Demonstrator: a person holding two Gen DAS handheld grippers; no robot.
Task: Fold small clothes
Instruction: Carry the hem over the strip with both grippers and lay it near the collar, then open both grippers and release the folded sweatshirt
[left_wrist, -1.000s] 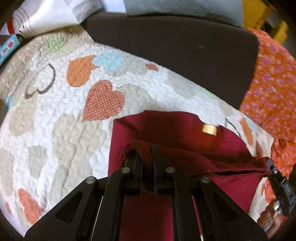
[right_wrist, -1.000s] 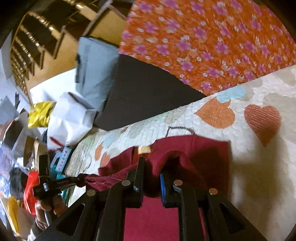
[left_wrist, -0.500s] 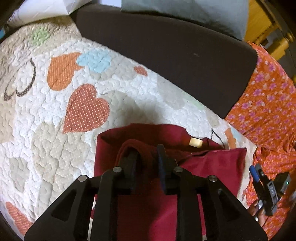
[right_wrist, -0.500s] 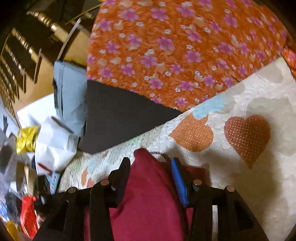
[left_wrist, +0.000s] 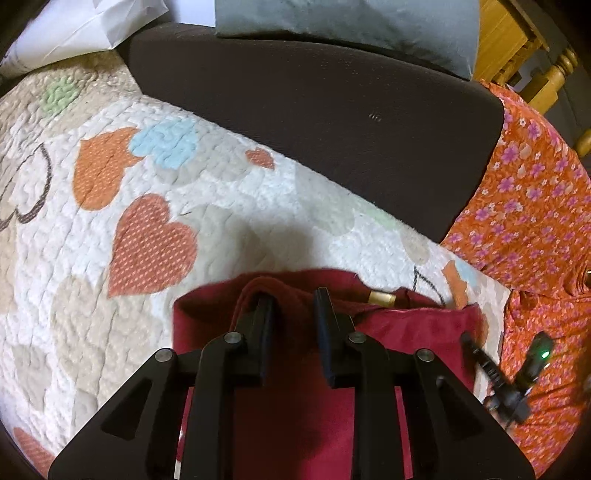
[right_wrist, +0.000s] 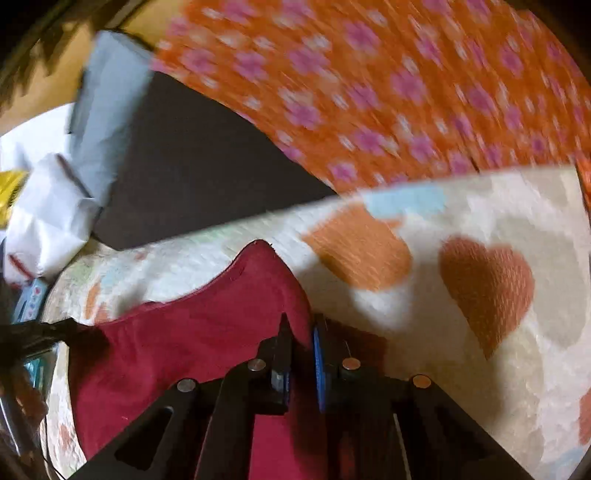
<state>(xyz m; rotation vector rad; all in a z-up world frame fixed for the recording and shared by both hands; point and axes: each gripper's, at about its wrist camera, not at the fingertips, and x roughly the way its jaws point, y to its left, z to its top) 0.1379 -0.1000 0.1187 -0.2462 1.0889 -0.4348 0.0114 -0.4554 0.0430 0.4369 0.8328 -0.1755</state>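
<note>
A small dark red garment (left_wrist: 413, 328) lies folded on a white quilt with heart patches (left_wrist: 155, 236). A tan label (left_wrist: 380, 296) shows at its far edge. My left gripper (left_wrist: 291, 299) stands open over the garment's near fold, with red cloth between its fingers but not pinched. My right gripper (right_wrist: 301, 325) has its fingers close together around a raised edge of the same garment (right_wrist: 207, 332); that view is blurred. The right gripper also shows at the right in the left wrist view (left_wrist: 491, 373).
A dark brown cushion (left_wrist: 332, 122) runs along the quilt's far edge, with a grey pillow (left_wrist: 351, 26) behind it. Orange flowered cloth (left_wrist: 535, 206) lies to the right. White bags (right_wrist: 44, 218) and clutter sit at the left of the right wrist view.
Both grippers carried the garment's edge forward and laid it down. My left gripper opened and let go. My right gripper opened half a second ago and has since closed on the cloth edge.
</note>
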